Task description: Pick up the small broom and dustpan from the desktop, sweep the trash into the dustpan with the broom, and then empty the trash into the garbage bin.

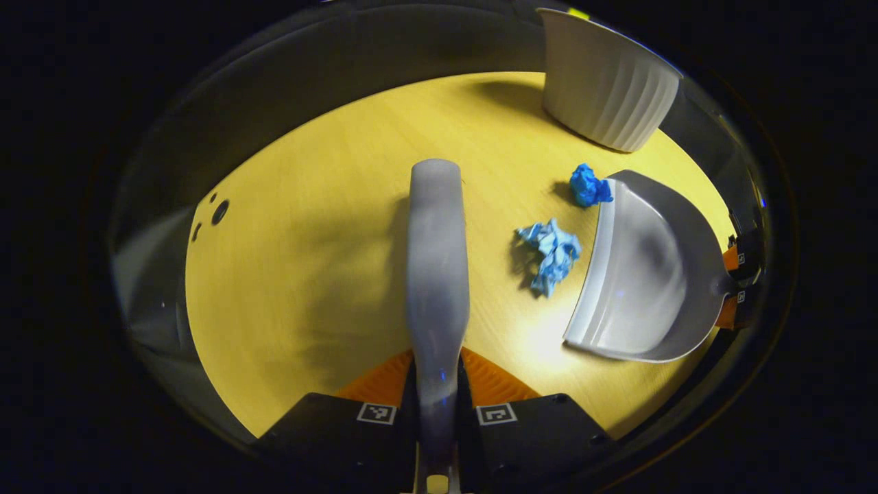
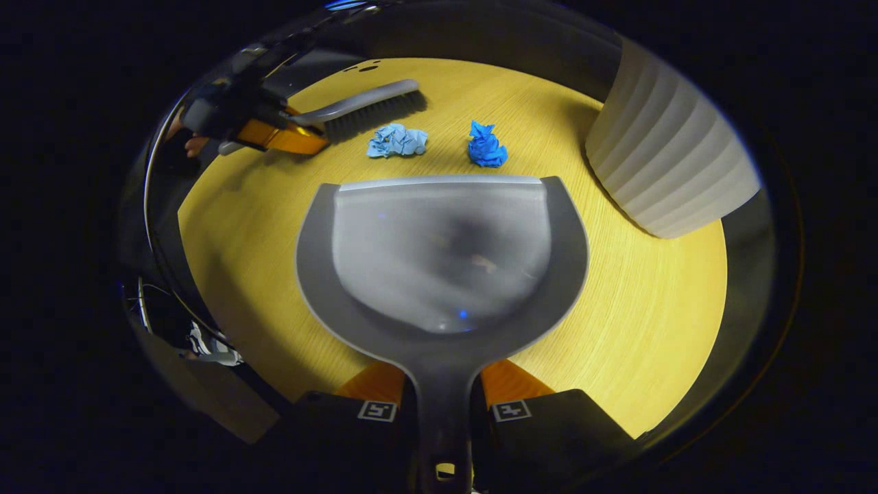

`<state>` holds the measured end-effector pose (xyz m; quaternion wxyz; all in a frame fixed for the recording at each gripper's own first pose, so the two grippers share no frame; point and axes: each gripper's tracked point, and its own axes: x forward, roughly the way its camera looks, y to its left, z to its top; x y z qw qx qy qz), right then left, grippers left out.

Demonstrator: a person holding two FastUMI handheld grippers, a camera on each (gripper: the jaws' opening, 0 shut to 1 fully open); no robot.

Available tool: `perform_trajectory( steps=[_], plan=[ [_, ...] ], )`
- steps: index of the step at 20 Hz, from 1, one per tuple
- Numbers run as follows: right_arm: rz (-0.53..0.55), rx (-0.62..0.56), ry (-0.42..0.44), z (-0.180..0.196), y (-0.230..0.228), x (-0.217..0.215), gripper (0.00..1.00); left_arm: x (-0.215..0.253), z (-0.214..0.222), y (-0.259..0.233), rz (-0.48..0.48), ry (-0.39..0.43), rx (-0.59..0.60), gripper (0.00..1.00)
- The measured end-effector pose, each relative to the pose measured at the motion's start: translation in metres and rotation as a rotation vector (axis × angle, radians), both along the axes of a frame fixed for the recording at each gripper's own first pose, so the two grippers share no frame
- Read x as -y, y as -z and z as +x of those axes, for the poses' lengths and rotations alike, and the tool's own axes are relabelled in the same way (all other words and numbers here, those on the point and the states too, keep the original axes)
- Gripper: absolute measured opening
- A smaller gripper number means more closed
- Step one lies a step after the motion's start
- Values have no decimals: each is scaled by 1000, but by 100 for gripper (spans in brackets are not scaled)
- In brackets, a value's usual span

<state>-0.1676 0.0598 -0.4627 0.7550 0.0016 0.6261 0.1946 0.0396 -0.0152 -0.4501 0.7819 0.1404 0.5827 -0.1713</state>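
Left gripper (image 1: 436, 401): clenched on the broom (image 1: 436, 274) handle, both fingers pressed to its sides at the bottom of the left gripper view; in the right gripper view it appears far off at upper left (image 2: 274, 134), mostly in shadow, with part of a hand behind it hard to make out.
Right gripper (image 2: 444, 405): clenched on the dustpan (image 2: 442, 254) handle, which runs down between the fingers; in the left gripper view it sits at the right edge (image 1: 737, 281), largely cut off by the rim.
Table (image 1: 309, 274): yellow wood-grain top; its far edge fades into darkness.
Garbage bin (image 2: 669, 168): pale, ribbed, standing on the table to the right of the dustpan; its top is cut off in the right gripper view, its inside hidden in both.
Dustpan: grey, open lip resting near the table, facing the two paper scraps.
Broom: seen from above in the left gripper view, so its bristles are hidden; the bristles show in the right gripper view, just beside the paler scrap.
Pale blue paper wad (image 1: 551, 252): lies between broom and dustpan lip, apart from both.
Dark blue paper wad (image 1: 588, 185): just at the dustpan's lip corner; whether it touches is unclear.
Holes in table (image 1: 218, 211): small dark spots near the far edge.
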Motion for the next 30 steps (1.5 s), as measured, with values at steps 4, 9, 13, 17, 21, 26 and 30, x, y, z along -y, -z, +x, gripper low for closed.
perform_trajectory(
  steps=[4,9,13,17,21,26,30],
  plan=[
    [1,10,-12,1,0,1,36,48,6,3,-74,156,-14,28],
    [4,21,-22,1,1,1,35,94,-13,-6,-161,319,-59,28],
    [21,48,-22,1,5,1,35,112,-32,-21,-247,378,-102,29],
    [59,65,16,1,0,4,35,101,-24,-42,-249,298,-40,30],
    [15,65,80,4,-15,10,35,67,-18,-42,-227,152,14,28],
    [-61,69,228,10,-55,33,35,14,-23,-23,-166,-15,7,31],
    [-131,70,365,8,-94,94,35,1,-26,-22,-175,-67,16,28]
  ],
)
